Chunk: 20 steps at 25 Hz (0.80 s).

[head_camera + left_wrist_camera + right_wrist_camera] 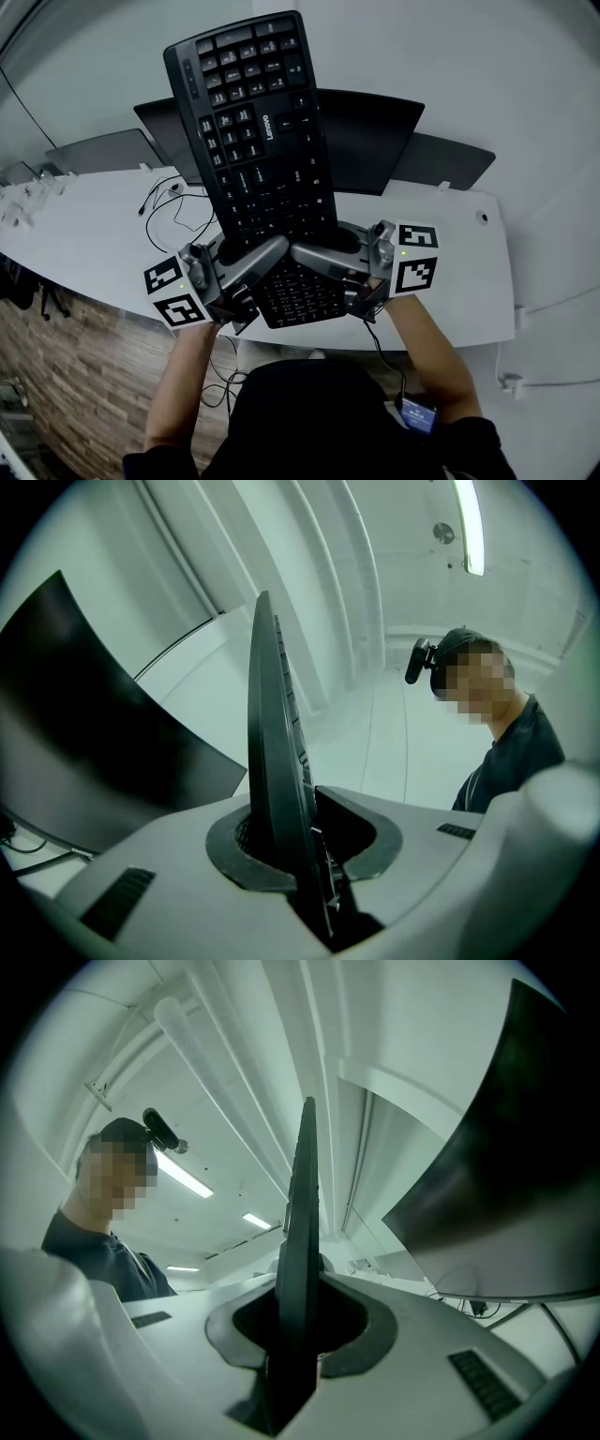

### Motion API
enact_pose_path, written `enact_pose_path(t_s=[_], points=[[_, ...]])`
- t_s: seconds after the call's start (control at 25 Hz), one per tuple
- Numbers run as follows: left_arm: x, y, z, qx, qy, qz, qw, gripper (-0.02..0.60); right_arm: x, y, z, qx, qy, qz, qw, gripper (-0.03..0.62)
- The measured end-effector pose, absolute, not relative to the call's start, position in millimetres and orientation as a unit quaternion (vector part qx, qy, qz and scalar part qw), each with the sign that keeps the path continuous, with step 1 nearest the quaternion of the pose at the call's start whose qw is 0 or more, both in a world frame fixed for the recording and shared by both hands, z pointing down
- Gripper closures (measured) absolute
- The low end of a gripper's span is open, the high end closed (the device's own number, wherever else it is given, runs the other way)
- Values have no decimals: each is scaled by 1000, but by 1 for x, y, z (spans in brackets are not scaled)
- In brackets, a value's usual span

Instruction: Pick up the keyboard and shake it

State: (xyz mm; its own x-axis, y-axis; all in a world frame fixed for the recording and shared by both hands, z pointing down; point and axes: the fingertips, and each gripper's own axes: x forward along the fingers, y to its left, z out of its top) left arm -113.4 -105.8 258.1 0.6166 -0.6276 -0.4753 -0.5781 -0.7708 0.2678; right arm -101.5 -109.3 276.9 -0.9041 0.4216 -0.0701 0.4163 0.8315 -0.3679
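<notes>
From the head view the black Lenovo keyboard [262, 141] shows its key face, lifted off the white desk [84, 234] and reaching away over loose cables [178, 211] toward the dark monitors [375, 131]. The two gripper views show it only edge-on, a thin dark blade against the ceiling lights [467, 527], with the person [511, 752] off to one side. Its far end hangs in open air and the desk's front edge lies under the near end. The left tongs [258, 281] and right tongs [328, 277] are both nearly closed, each clamped on the keyboard's near end from opposite sides.
</notes>
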Motion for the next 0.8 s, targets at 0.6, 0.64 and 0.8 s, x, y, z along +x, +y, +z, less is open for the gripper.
enact_pose_path(t_s=[0.6,0.64,0.8], points=[[-117,-104,255,895,-361,-257,50,492,-104,-112,279,-197,-968,149,30,465],[-117,-103,255,896,-361,-254,48,492,-104,-112,279,-195,-969,147,32,456],[-117,-104,255,899,-361,-246,41,492,-101,-117,281,-190,-971,142,34,419]])
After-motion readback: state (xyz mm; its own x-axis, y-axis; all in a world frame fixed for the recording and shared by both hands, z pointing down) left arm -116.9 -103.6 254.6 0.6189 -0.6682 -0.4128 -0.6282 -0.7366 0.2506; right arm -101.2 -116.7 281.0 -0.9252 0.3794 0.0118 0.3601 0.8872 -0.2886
